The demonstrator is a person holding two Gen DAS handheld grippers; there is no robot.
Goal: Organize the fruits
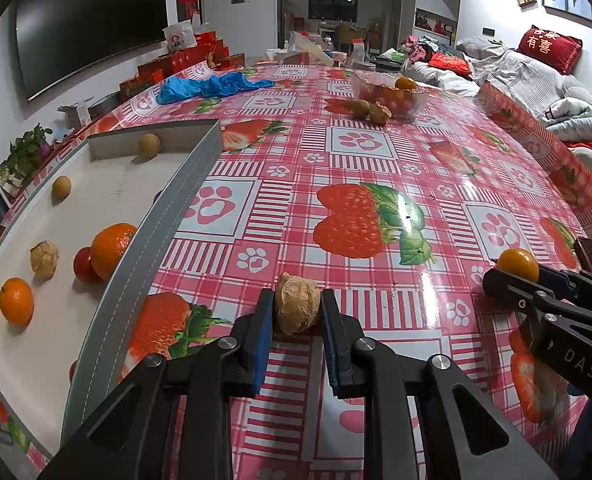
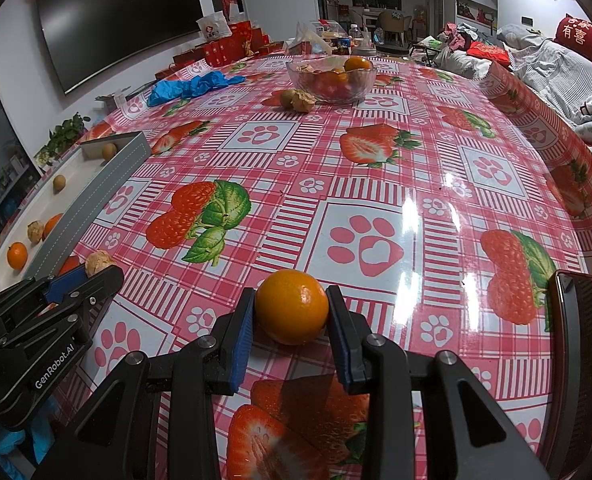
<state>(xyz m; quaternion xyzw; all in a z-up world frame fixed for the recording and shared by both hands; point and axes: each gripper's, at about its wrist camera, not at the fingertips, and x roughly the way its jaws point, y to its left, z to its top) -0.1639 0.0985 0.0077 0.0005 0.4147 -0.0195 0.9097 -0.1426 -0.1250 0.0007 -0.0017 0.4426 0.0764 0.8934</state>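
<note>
On the strawberry tablecloth, the left gripper pinches a husked berry; the right gripper clamps a small orange. Only the right view shows the bowl whole.

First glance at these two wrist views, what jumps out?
The loud strawberry-and-paw tablecloth fills both views. Each gripper is shut on a fruit above it: the left gripper on a papery husked fruit, the right gripper on a small orange. At left a white tray holds sorted fruit; a glass bowl sits far back.
</note>
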